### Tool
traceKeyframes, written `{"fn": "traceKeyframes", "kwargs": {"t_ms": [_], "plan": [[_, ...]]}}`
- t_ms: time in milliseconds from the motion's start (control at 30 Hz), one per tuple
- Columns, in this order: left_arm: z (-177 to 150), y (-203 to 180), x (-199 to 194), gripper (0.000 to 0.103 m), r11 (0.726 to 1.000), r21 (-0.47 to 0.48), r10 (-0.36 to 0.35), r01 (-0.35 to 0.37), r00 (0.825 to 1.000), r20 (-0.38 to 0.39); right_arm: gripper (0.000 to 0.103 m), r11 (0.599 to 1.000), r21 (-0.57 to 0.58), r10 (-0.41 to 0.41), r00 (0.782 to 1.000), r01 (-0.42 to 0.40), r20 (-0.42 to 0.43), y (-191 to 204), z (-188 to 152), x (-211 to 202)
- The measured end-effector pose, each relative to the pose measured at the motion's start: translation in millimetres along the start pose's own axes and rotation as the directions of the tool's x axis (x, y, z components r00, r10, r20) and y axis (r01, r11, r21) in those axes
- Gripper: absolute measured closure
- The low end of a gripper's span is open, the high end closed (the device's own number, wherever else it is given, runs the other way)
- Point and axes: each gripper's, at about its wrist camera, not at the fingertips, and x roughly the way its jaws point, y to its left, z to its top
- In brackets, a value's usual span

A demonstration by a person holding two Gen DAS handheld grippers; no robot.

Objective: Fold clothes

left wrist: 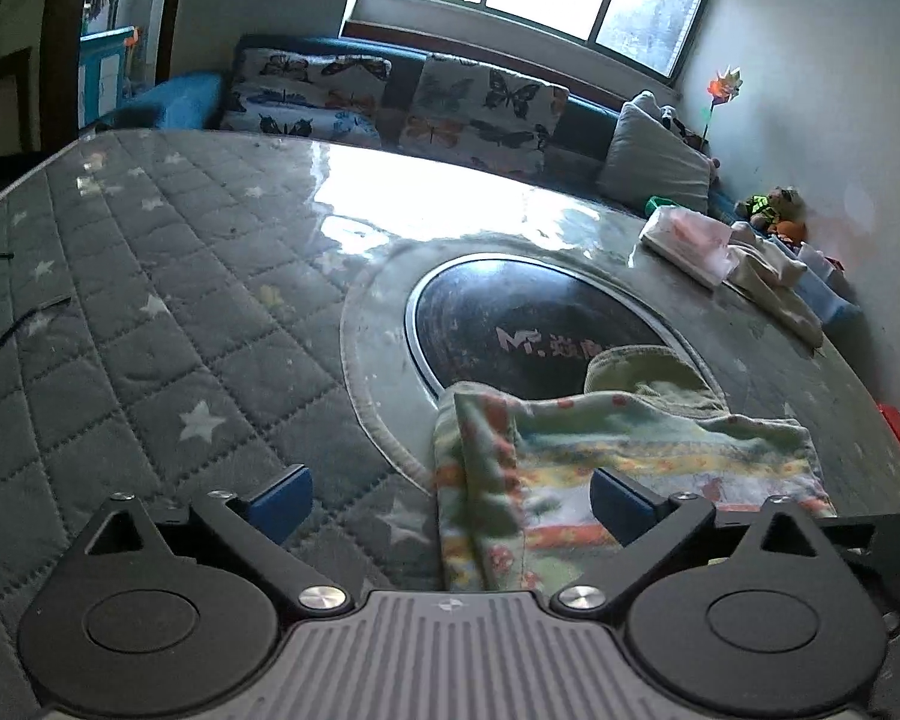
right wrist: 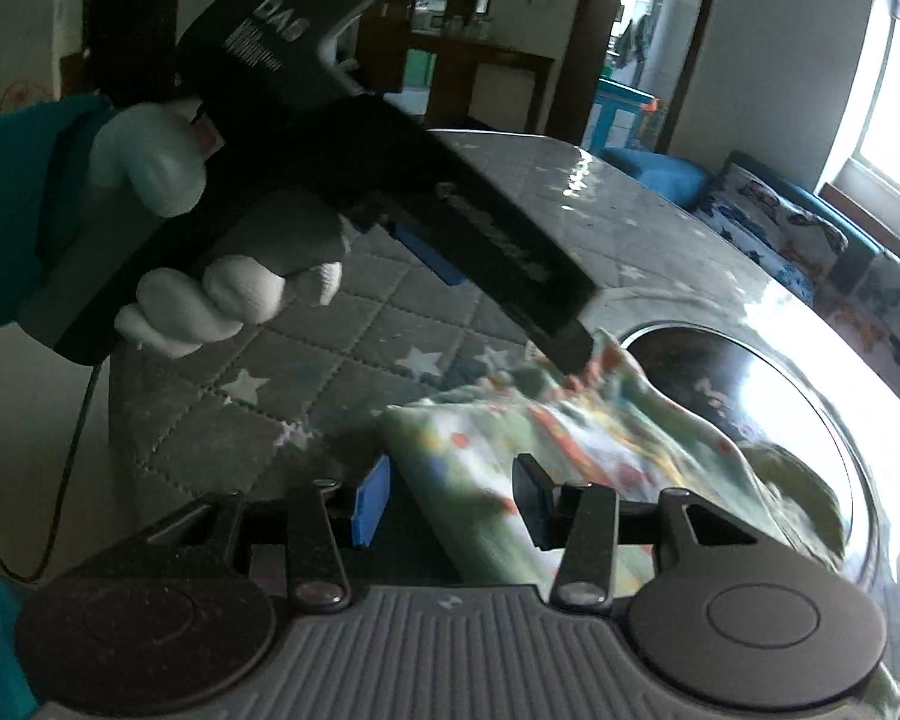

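A small garment (left wrist: 618, 456), green with orange and yellow bands, lies crumpled on the table, partly over the round black plate. My left gripper (left wrist: 450, 501) is open wide, its blue-padded fingers (left wrist: 282, 498) on either side of the garment's near left edge, low over the cover. In the right wrist view the same garment (right wrist: 570, 438) looks blurred. My right gripper (right wrist: 450, 501) is open, and the garment's near corner shows between its fingers. A white-gloved hand (right wrist: 168, 180) holds the left tool, whose front end meets the garment's far edge.
The table's grey quilted cover with stars (left wrist: 150, 300) lies under glossy plastic, around a black round plate (left wrist: 510, 312). A tissue pack (left wrist: 684, 240) and a pale cloth (left wrist: 774, 282) sit far right. A sofa with butterfly cushions (left wrist: 468, 108) stands behind. A cable (right wrist: 72, 450) hangs at left.
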Motion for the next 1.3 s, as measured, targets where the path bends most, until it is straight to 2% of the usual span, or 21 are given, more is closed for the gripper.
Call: {"fn": "traceKeyframes", "kwargs": {"t_ms": [100, 233, 433, 533, 633, 700, 733, 767, 800, 833, 900, 1000, 1067, 1100, 1133, 1233, 1300], "plan": [[-0.3, 0.9, 1.6, 0.000, 1.000, -0.022, -0.016, 0.016, 1.000, -0.015, 0.064, 1.000, -0.006, -0.007, 1.000, 0.007, -0.004, 3.7, 2.1, 6.2], [-0.9, 0.9, 3.2, 0.000, 0.999, -0.039, -0.028, 0.027, 0.999, -0.030, 0.085, 1.000, -0.015, -0.016, 1.000, 0.016, -0.010, 8.5, 4.8, 14.5], [2.7, 2.2, 5.4, 0.000, 0.991, -0.119, -0.070, 0.062, 0.995, -0.069, 0.091, 0.993, 0.120, 0.013, 0.998, -0.021, 0.067, -11.8, 7.8, -2.6], [6.5, 1.8, 9.9, 0.000, 0.976, -0.190, -0.126, 0.105, 0.987, -0.102, 0.092, 0.980, 0.194, 0.023, 0.994, -0.044, 0.109, -24.4, 7.2, -13.4], [10.2, 1.7, 18.5, 0.005, 0.954, -0.264, -0.181, 0.139, 0.973, -0.140, 0.093, 0.971, 0.232, 0.023, 0.990, -0.055, 0.139, -34.2, 6.8, -24.3], [11.7, 1.1, 24.9, 0.017, 0.942, -0.297, -0.208, 0.155, 0.966, -0.155, 0.093, 0.968, 0.245, 0.022, 0.988, -0.060, 0.155, -39.3, 3.5, -31.9], [12.3, 0.7, 28.1, 0.019, 0.936, -0.313, -0.221, 0.163, 0.962, -0.162, 0.093, 0.966, 0.252, 0.021, 0.986, -0.062, 0.164, -41.9, 1.8, -35.7], [12.7, -0.3, 30.3, 0.027, 0.933, -0.318, -0.227, 0.165, 0.960, -0.167, 0.093, 0.964, 0.257, 0.023, 0.985, -0.066, 0.169, -43.7, -0.2, -38.2], [13.0, -1.4, 32.2, 0.037, 0.932, -0.321, -0.230, 0.166, 0.958, -0.172, 0.093, 0.963, 0.261, 0.025, 0.985, -0.070, 0.173, -45.4, -2.2, -40.5], [13.3, -1.7, 34.3, 0.043, 0.929, -0.330, -0.237, 0.169, 0.955, -0.177, 0.093, 0.963, 0.261, 0.029, 0.984, -0.074, 0.175, -46.4, -4.2, -41.8], [11.6, -1.6, 38.0, 0.069, 0.923, -0.345, -0.245, 0.170, 0.951, -0.186, 0.093, 0.965, 0.251, 0.034, 0.984, -0.077, 0.175, -46.0, -6.3, -40.9], [8.7, -3.1, 41.1, 0.077, 0.925, -0.343, -0.242, 0.167, 0.952, -0.189, 0.091, 0.963, 0.256, 0.038, 0.985, -0.082, 0.170, -49.1, -9.9, -36.5], [8.2, -4.4, 40.0, 0.077, 0.932, -0.326, -0.231, 0.161, 0.954, -0.189, 0.082, 0.957, 0.279, 0.033, 0.984, -0.081, 0.173, -57.0, -15.7, -39.7], [8.6, -5.4, 39.7, 0.077, 0.936, -0.316, -0.225, 0.158, 0.956, -0.190, 0.073, 0.954, 0.293, 0.015, 0.985, -0.066, 0.173, -62.0, -20.2, -43.2], [9.0, -6.6, 39.5, 0.077, 0.940, -0.305, -0.219, 0.154, 0.957, -0.191, 0.068, 0.951, 0.307, -0.006, 0.985, -0.048, 0.173, -67.2, -25.0, -46.9], [9.4, -10.4, 39.8, 0.079, 0.950, -0.275, -0.203, 0.146, 0.961, -0.189, 0.067, 0.927, 0.374, -0.074, 0.985, 0.010, 0.157, -88.9, -40.2, -58.7], [9.2, -13.2, 40.7, 0.079, 0.956, -0.258, -0.195, 0.144, 0.963, -0.187, 0.067, 0.895, 0.444, -0.128, 0.983, 0.056, 0.134, -109.8, -55.8, -70.1]]}}
